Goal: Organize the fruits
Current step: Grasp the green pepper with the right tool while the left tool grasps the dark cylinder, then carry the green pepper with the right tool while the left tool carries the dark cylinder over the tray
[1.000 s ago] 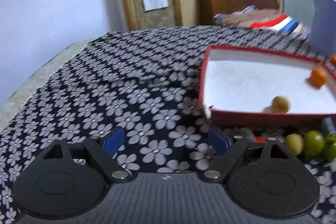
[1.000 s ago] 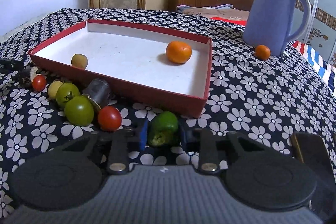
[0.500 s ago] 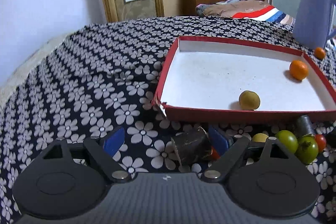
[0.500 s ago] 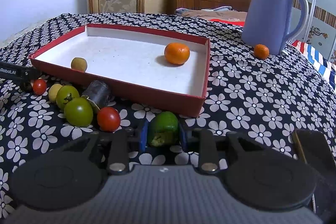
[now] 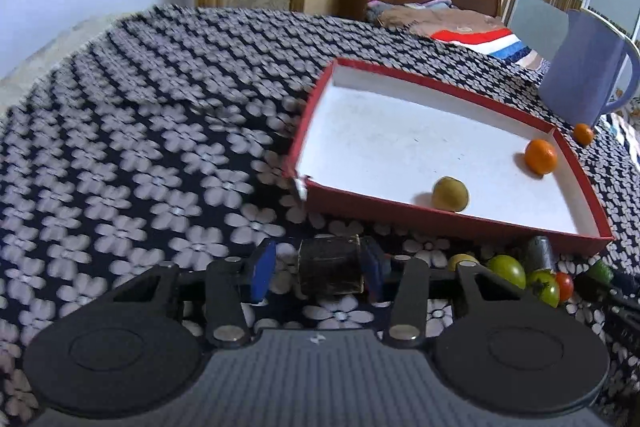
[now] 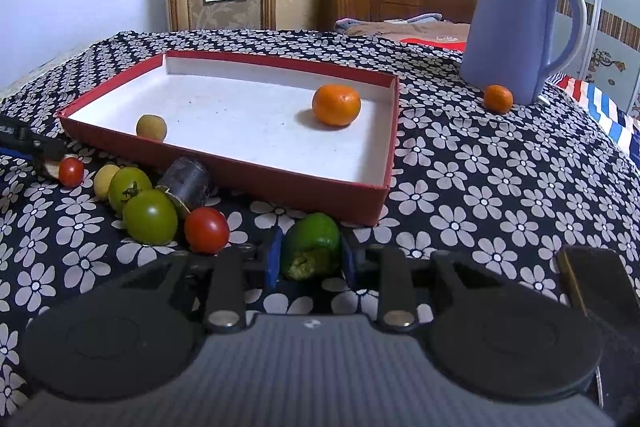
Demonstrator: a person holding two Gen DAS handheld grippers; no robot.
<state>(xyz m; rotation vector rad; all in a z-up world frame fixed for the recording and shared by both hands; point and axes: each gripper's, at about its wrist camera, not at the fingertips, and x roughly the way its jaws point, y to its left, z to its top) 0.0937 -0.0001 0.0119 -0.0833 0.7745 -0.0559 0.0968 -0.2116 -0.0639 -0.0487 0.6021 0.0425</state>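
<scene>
A dark brown stubby chunk [image 5: 331,270] lies on the flowered cloth between the jaws of my left gripper [image 5: 318,269]. They are closing: the right pad touches the chunk, the left pad stands off it. My right gripper [image 6: 310,259] is shut on a green fruit [image 6: 312,247] just in front of the red tray [image 6: 280,183]. Inside the tray lie an orange mandarin [image 6: 336,105] and a small tan fruit [image 6: 151,127]. Two green tomatoes [image 6: 149,215], two red cherry tomatoes [image 6: 206,229], a yellow fruit [image 6: 105,175] and a second dark chunk [image 6: 188,183] lie before the tray.
A blue jug [image 6: 516,27] stands at the back right with a small orange [image 6: 498,98] at its foot. The flowered cloth [image 5: 160,155] stretches left of the tray [image 5: 440,223]. A wooden headboard and folded bedding are behind. A dark object [image 6: 592,275] lies at the right.
The left gripper has swung right toward the tray; the dark chunk has come between its jaws, which have narrowed around it. The right gripper keeps still with the green fruit.
</scene>
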